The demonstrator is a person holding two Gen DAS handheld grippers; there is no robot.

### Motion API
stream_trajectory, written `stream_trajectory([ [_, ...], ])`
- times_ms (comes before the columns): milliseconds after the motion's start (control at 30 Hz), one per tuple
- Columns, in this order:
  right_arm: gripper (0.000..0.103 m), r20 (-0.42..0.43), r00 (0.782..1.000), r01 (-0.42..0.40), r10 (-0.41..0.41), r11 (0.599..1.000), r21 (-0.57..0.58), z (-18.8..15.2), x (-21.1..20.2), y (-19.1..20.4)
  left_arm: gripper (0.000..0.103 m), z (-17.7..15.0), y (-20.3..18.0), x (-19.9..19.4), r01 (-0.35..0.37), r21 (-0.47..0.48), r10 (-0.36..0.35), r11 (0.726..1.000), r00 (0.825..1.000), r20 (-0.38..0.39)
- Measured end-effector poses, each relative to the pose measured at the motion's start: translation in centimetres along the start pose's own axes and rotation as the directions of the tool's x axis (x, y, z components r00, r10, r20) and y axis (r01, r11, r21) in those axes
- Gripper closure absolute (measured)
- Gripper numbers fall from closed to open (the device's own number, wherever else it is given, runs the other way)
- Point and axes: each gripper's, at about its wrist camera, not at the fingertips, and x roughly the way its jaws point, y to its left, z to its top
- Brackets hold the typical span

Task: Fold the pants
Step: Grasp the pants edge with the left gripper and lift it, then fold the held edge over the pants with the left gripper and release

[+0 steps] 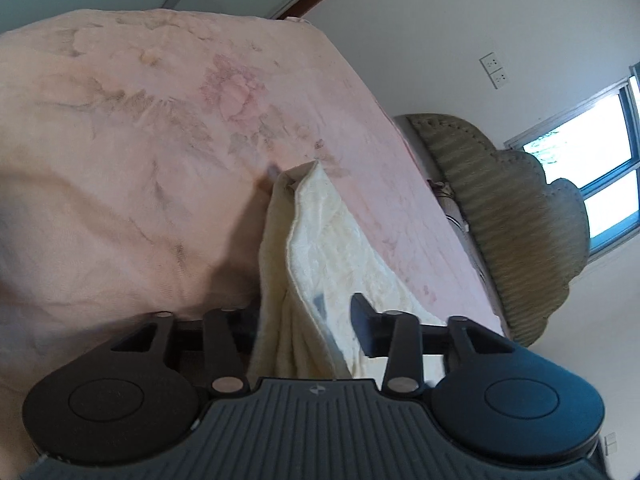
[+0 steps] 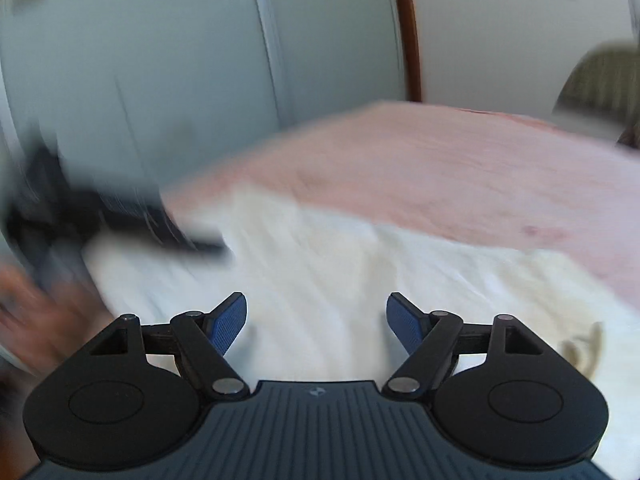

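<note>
The pants [image 2: 360,276] lie spread on the bed [image 2: 460,168] just before my right hand-held gripper [image 2: 316,322], whose jaws stand apart above the cloth. Part of the pants rises between the jaws of my left hand-held gripper [image 1: 304,322], off the bed. In the right wrist view the left hand-held gripper lies to the left, over the pants' edge. A headboard [image 1: 500,216] stands at the bed's right side in the left wrist view, with a window [image 1: 592,168] behind it. Wardrobe doors [image 2: 160,60] stand behind the bed.
</note>
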Motion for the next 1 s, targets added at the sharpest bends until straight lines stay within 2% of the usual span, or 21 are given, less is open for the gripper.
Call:
stream_trajectory([
  [33, 0.027, -0.023, 1.0, -0.013, 0.01, 0.996, -0.09, -0.6, 0.3, 1.8, 0.047, 0.0, -0.3, 0.1, -0.004, 0.017, 0.004, 1.0, 1.0, -0.003],
  [100, 0.027, 0.02, 0.999, -0.044, 0.05, 0.972, -0.231, -1.6, -0.8, 4.9, 0.046, -0.2, -1.0, 0.2, -0.023, 0.058, 0.023, 0.998, 1.0, 0.001],
  [133, 0.027, 0.033, 0.993, -0.101, 0.114, 0.956, -0.276, -1.5, -1.2, 6.0, 0.046, -0.3, -1.4, 0.2, -0.033, 0.078, 0.033, 0.996, 0.999, 0.004],
  [200, 0.027, 0.052, 0.981, -0.166, 0.185, 0.953, -0.255, -0.6, -1.8, 6.2, 0.048, -0.5, -2.0, 0.2, -0.05, 0.122, 0.048, 0.991, 0.999, 0.015],
  [233, 0.027, 0.066, 0.984, -0.144, 0.163, 0.963, -0.23, -0.1, -1.4, 6.0, 0.055, -0.7, -2.3, 0.2, -0.072, 0.153, 0.069, 0.986, 0.997, 0.02],
  [267, 0.027, 0.075, 0.99, -0.101, 0.12, 0.972, -0.211, 0.3, -1.0, 5.5, 0.071, -0.9, -2.6, 0.2, -0.105, 0.185, 0.101, 0.977, 0.994, 0.032],
  [333, 0.027, 0.064, 0.997, -0.034, 0.045, 0.986, -0.161, 0.7, 0.3, 4.2, 0.085, -1.3, -3.4, 0.3, -0.174, 0.262, 0.163, 0.949, 0.985, 0.064],
  [400, 0.027, 0.031, 0.998, -0.051, 0.054, 0.994, -0.095, 0.8, 1.6, 3.0, 0.088, -1.8, -3.8, -0.1, -0.176, 0.291, 0.156, 0.94, 0.984, 0.09],
  [467, 0.027, -0.046, 0.998, -0.054, 0.05, 0.994, -0.091, -0.3, 2.6, 2.4, 0.09, -2.4, -4.7, -0.6, -0.193, 0.325, 0.162, 0.926, 0.979, 0.122],
  [533, 0.027, -0.032, 0.997, -0.068, 0.066, 0.995, -0.071, -0.3, 2.3, 2.3, 0.09, -3.1, -6.2, -1.5, -0.209, 0.357, 0.16, 0.91, 0.974, 0.162],
  [567, 0.027, -0.025, 0.997, -0.076, 0.075, 0.995, -0.064, 0.0, 2.1, 2.2, 0.09, -3.4, -7.0, -2.0, -0.206, 0.369, 0.15, 0.906, 0.973, 0.174],
  [700, 0.027, 0.103, 0.989, -0.11, 0.109, 0.994, -0.001, 0.8, 0.6, 1.0, 0.09, -4.8, -11.5, -4.2, -0.145, 0.422, 0.06, 0.895, 0.976, 0.209],
  [800, 0.027, 0.192, 0.976, -0.11, 0.1, 0.993, 0.044, 1.7, -1.1, 0.1, 0.09, -6.3, -15.2, -5.1, -0.093, 0.467, -0.011, 0.879, 0.976, 0.216],
  [900, 0.027, 0.246, 0.965, -0.107, 0.088, 0.992, 0.068, 1.9, -3.0, -0.9, 0.09, -7.9, -18.7, -5.0, -0.081, 0.514, -0.049, 0.854, 0.971, 0.235],
  [1000, 0.027, 0.301, 0.952, -0.084, 0.057, 0.993, 0.077, 1.3, -5.5, -2.5, 0.089, -9.3, -21.4, -4.1, -0.027, 0.536, -0.098, 0.844, 0.974, 0.203],
])
